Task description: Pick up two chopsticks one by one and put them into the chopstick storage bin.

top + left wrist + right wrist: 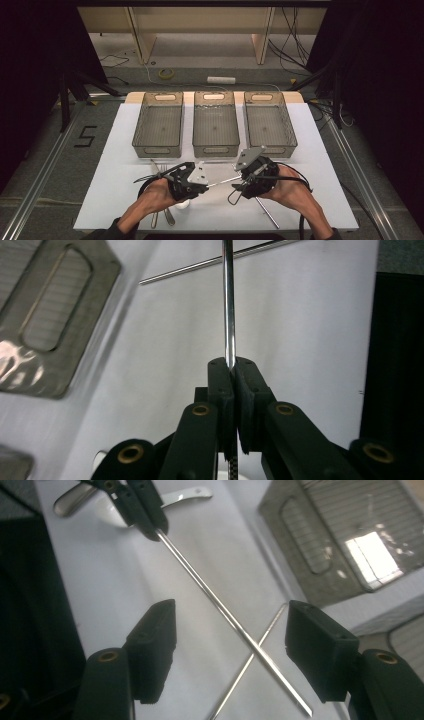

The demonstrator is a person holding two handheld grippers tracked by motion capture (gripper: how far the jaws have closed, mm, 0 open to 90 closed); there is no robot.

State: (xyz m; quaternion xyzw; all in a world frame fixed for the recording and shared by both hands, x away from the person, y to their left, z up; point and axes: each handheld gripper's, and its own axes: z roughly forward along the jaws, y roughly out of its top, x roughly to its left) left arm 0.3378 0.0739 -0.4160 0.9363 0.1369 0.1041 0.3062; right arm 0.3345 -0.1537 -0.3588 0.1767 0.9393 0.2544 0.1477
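Left gripper view: left gripper (231, 371) clamps metal rod (229, 305); right gripper (230, 630) open around it. The thin end grip could let the rod pivot down.

A white table top (320, 165) is seen from above, set on a grey floor (45, 145). Behind the table, pale wooden furniture legs (141, 35) stand on the floor, with black cables (292, 47), a roll of yellow tape (166, 73) and a white power strip (221, 80) lying near them. Left of the table, a "5" (86, 136) is marked in black tape. Dark curtains (30, 60) are hung on both sides.
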